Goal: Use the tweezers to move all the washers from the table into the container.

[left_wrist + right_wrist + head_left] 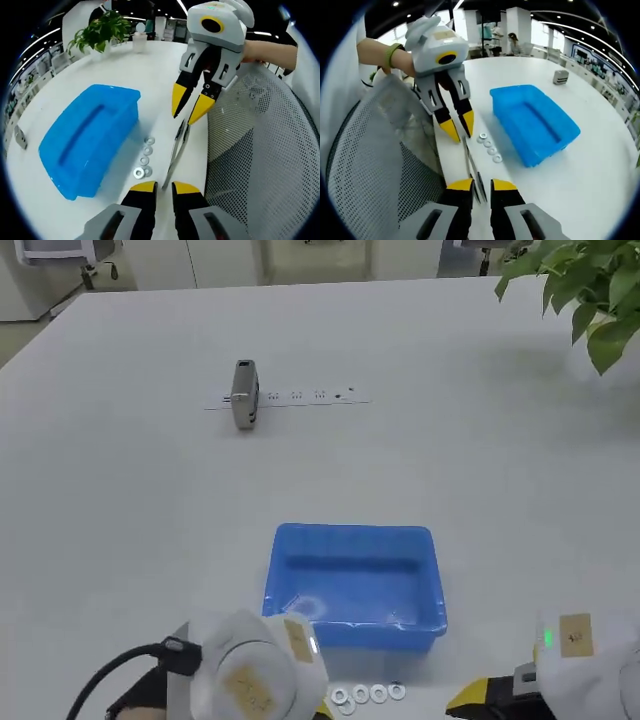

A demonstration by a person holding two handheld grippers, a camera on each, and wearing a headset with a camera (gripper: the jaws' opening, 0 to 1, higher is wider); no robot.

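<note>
So far nothing looks moved: four washers (144,161) lie just beside the container (120,125), tweezers (175,150) untouched further from it, your left gripper (164,185) and right gripper (183,119) both parted, empty.

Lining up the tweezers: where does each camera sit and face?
Head view: above the near edge of the table, looking forward and down over the blue container and washers; tongs' bodies at bottom.
Left gripper view: on the left tongs, own jaws at bottom, facing the right tongs.
Right gripper view: on the right tongs, facing back at the left tongs.
Shared: both gripper views see the tweezers between them.
</note>
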